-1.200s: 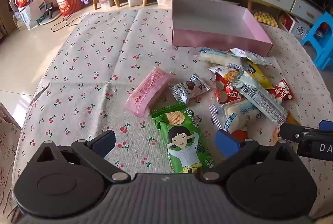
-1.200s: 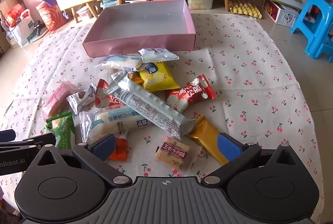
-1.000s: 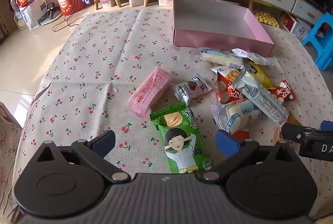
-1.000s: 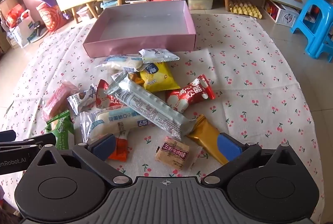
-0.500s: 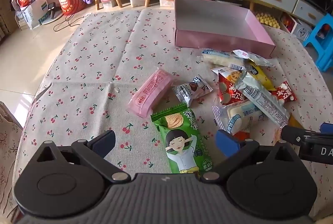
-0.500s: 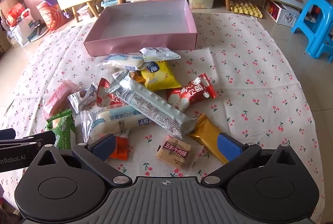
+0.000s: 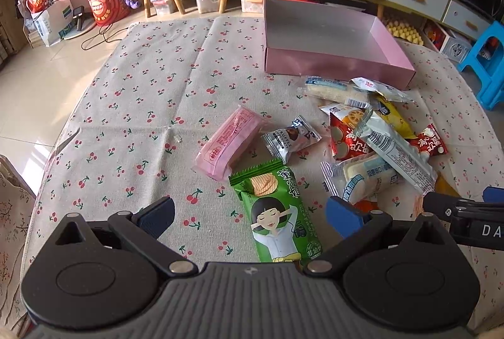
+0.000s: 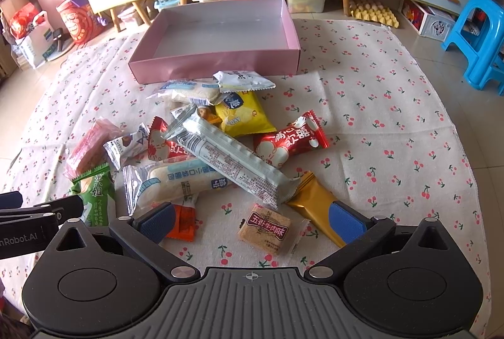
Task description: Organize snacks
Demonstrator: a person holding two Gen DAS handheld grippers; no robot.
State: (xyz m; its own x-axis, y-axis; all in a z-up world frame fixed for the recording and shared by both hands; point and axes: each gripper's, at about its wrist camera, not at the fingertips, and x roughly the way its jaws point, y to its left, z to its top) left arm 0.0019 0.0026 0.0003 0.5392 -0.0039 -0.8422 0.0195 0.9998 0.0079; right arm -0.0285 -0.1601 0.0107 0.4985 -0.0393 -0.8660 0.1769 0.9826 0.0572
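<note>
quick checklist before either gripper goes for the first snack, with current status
1. Pink box empty and open on top: ok.
2. Left gripper open, holding nothing: ok.
3. Right gripper open, holding nothing: ok.
4. Green chip bag lies flat between the left fingers, nothing on it: ok.
5. Square beef snack sits alone between the right fingers: ok.
6. Long white bar free to lift: not ok, it lies across other packets.

Glossy plastic snack wrappers [image 8: 239, 164]; matt woven cherry-print cloth [image 7: 151, 106]; smooth pink cardboard box [image 8: 217, 60].
</note>
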